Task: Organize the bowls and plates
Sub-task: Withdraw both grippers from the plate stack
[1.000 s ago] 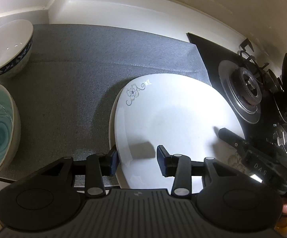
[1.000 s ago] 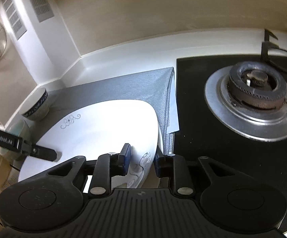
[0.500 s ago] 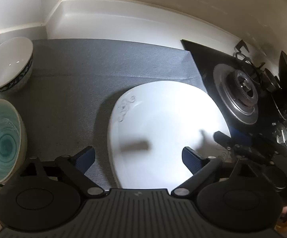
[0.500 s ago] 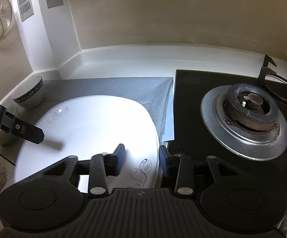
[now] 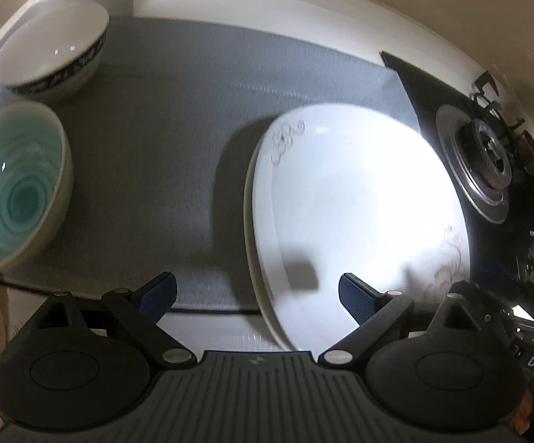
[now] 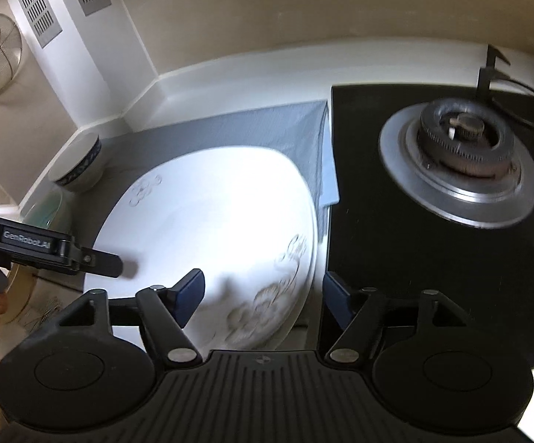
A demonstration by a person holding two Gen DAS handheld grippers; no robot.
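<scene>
- Now both grippers have let go: a second ago the left gripper [image 5: 257, 291] and the right gripper [image 6: 263, 297] each pinched an edge of the white plate [image 5: 355, 206], and their jaws have just been opening.
- The left gripper's jaws stand wide apart, the plate's near-left rim between them but touching neither pad.
- The right gripper's jaws are also apart, straddling the plate's right rim [image 6: 303, 258] with clear gaps on both sides.
- The plate lies flat on another plate, on the grey mat [image 5: 163, 147], just ahead of both grippers and beside the stove burner [image 6: 462, 155].
- To the left gripper's far left sit the teal bowl [image 5: 16, 192] and, beyond it, the blue-rimmed bowl [image 5: 51, 51], untouched.
- I'd say the plate is placed, so the bowls are probably next.
</scene>
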